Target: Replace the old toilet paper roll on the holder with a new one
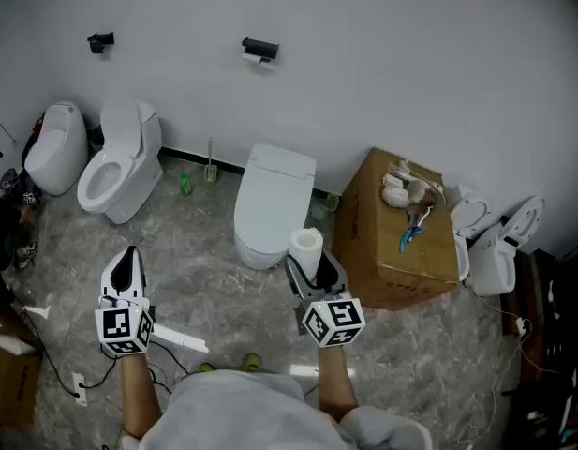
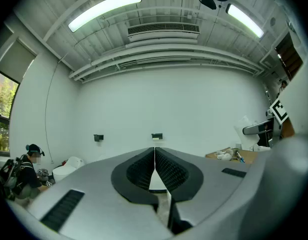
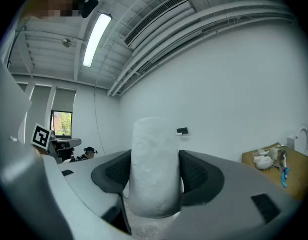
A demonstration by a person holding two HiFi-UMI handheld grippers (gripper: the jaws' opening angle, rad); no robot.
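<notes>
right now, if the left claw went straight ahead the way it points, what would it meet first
Probably the black paper holder on the white wall: the shut left claw lines up with it, and nothing shows in between. Depth is unclear, so it may strike the wall just below.

The left gripper (image 1: 127,256) and right gripper (image 1: 310,268) have smooth pale-grey shells, black ribbed pads (image 2: 169,170) lining the jaws and dark slotted vents (image 2: 64,209) on the flanks. Each bears a white cube printed with black square markers: in the head view, the left cube (image 1: 123,328) is at eight o'clock and the right cube (image 1: 333,320) at five. At six o'clock the person wears a light-grey top (image 1: 242,411).
</notes>
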